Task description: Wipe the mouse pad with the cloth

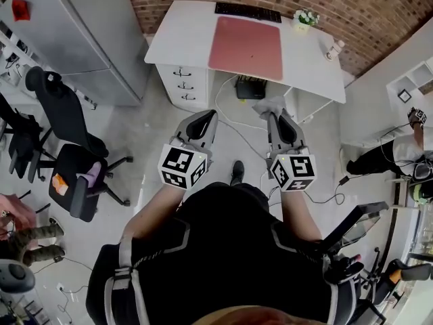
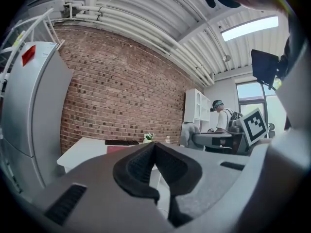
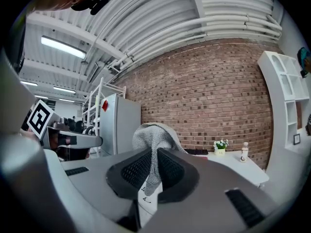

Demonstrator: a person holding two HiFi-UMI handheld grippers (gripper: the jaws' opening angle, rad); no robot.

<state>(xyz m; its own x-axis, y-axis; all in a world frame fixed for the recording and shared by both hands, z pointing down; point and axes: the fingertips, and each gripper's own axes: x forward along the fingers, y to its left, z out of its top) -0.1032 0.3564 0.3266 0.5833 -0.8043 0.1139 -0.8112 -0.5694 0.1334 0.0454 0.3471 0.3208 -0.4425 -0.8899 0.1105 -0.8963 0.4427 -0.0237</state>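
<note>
**Right gripper clamped on the cloth, mouse pad on the desk ahead**

Right gripper (image 1: 276, 117) first: its jaws are pressed together on a grey cloth (image 3: 153, 132). The cloth runs down between the two pads and bunches up in a soft hump over the tips. My left gripper (image 2: 154, 148) has its jaws brought together with the tips meeting, and nothing sits between them. I hold the two side by side in front of my body, apart from each other. Both are over the floor and point toward the white desk (image 1: 181, 36).

The red mouse pad (image 1: 247, 47) lies flat near the middle of the desk, well apart from both grippers and from the cloth. A black keyboard (image 1: 247, 11) sits just behind its far edge, close to the brick wall (image 1: 365, 9). To the right of the keyboard stands a small pot of flowers (image 1: 304, 19), and a white bottle (image 1: 334, 49) stands near the desk's right end. Drawers (image 1: 184, 80) fill the left side under the desktop, and a black box (image 1: 250, 88) with cables sits on the floor beneath it.

A tall grey fridge (image 1: 74, 29) stands to the left of the desk. A black office chair (image 1: 71, 154) is on my left, and another person (image 1: 406, 151) shows at the right edge of the head view.
</note>
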